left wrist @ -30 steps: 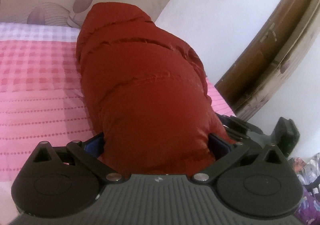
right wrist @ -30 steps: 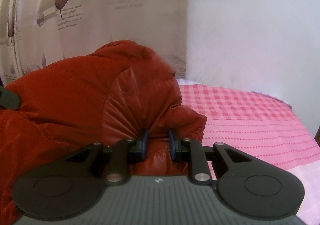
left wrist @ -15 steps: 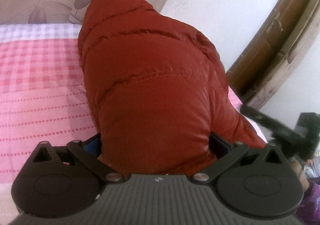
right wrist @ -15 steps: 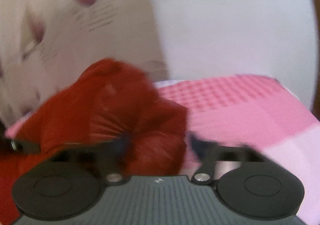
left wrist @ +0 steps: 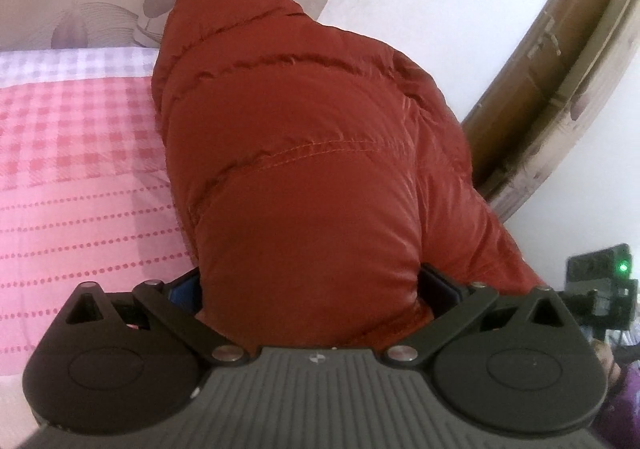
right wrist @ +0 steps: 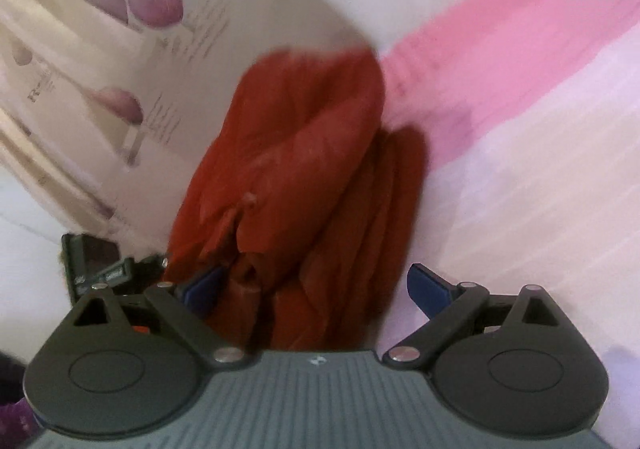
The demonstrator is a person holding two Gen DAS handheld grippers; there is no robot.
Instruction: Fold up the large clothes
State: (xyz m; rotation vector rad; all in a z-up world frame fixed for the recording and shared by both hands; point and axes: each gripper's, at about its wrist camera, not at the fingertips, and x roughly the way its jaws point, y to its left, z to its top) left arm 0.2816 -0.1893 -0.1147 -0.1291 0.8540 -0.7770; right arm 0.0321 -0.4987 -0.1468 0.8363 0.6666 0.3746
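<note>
My right tongs [right wrist: 316,285] have let go and swung away, jaws now wide apart, while my left tongs [left wrist: 310,285] squeeze the red jacket [left wrist: 312,153] bulging across frame centre on the pink bedspread [left wrist: 76,177]. I should lay this bulk down evenly, pressing out the puff.

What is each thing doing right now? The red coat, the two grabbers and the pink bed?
red puffy jacket: bunched up, lying on the bed, bulging between the left grabber's fingers.
left gripper: jaws wide, jacket fills the gap; grip unclear.
right gripper: open, right pad off the jacket.
pink bedsheet: spread flat.
</note>
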